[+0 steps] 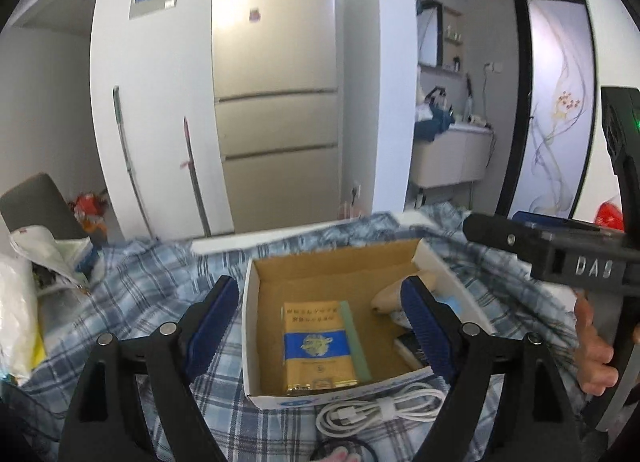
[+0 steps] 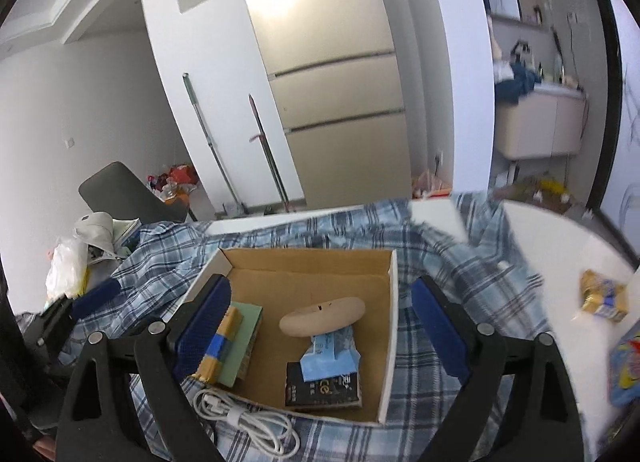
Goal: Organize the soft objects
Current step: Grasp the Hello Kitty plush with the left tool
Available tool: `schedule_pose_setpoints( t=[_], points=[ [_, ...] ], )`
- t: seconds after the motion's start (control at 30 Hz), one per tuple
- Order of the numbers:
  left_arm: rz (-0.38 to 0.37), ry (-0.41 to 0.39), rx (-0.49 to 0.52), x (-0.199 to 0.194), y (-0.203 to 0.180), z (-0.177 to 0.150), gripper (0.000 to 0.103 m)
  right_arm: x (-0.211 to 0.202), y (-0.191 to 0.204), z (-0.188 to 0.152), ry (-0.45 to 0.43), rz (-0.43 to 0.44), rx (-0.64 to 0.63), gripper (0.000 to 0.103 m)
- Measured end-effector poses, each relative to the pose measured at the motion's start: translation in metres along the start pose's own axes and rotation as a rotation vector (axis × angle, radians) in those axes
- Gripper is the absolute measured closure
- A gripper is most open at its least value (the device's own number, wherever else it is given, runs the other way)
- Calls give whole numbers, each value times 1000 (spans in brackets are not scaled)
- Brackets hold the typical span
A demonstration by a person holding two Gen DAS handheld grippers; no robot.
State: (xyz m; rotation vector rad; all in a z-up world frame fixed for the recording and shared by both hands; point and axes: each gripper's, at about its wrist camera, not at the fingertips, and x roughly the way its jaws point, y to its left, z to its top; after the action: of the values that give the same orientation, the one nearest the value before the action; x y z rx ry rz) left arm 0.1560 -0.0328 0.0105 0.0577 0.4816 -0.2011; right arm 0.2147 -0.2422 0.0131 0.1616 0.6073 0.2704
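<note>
— Both grippers, left gripper (image 1: 318,326) and right gripper (image 2: 324,324), gape empty at frame bottom. Progress?
— Partly: tissue packs (image 2: 330,352) sit inside the box (image 2: 390,326), centre; plaid cloth (image 2: 460,258) underneath remains unfolded.

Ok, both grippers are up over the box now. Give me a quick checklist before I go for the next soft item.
1. Left gripper empty, fingers apart: ok.
2. Right gripper empty, fingers apart: ok.
3. Box upright on the plaid cloth, open top: ok.
4. Free floor space in box beyond the beige pad: ok.
5. White cable outside the box, at its near wall: not ok if it belongs inside.
6. Gold packet on the table: softness cannot tell.
</note>
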Motion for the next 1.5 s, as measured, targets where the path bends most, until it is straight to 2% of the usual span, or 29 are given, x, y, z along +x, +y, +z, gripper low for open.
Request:
schedule_pose_setpoints(
  t=[0.17, 0.23, 0.27, 0.33, 0.43, 0.53, 0.67, 0.83, 1.0, 1.03, 1.2, 1.37, 1.43, 1.5],
  points=[
    [-26, -74, -8, -43, 0, 0, 18, -42, 14, -5, -74, -14, -54, 12],
    [-23, -100, -9, -59, 1, -5, 17, -55, 21, -9, -106, -14, -67, 8],
    [-22, -104, -9, -64, 2, -8, 15, -62, 24, -12, -128, -14, -68, 7],
    [-22, -103, -11, -73, 3, -16, 2, -70, 29, -19, -160, -7, -61, 4],
    [-18, -113, -14, -83, 7, -31, 0, -75, 33, -33, -165, 14, -60, 1],
    [-28, -106, -11, -81, 10, -45, 0, -71, 39, -49, -149, 13, -101, 1],
    [-43, -40, 11, -64, 8, -60, 0, -63, 37, -66, -164, 14, -117, 1],
    [-67, -19, -36, -58, 17, -65, 0, -52, 31, -84, -149, -13, -132, 1],
    [-102, 54, -79, -47, 27, -69, 2, -47, 30, -87, -131, -18, -141, 1],
    [-113, 67, -80, -45, 27, -69, 10, -47, 30, -87, -127, -16, -142, 1],
    [-151, 187, -54, -26, 19, -76, 25, -48, 27, -87, -129, -8, -131, 1],
    [-168, 342, -48, -2, 14, -87, 30, -48, 25, -87, -118, 6, -123, 1],
    [-166, 420, -44, 9, 13, -94, 39, -47, 26, -87, -110, 10, -124, 1],
    [-162, 466, -32, 16, 11, -100, 43, -46, 26, -87, -104, 10, -128, 1]
  ],
)
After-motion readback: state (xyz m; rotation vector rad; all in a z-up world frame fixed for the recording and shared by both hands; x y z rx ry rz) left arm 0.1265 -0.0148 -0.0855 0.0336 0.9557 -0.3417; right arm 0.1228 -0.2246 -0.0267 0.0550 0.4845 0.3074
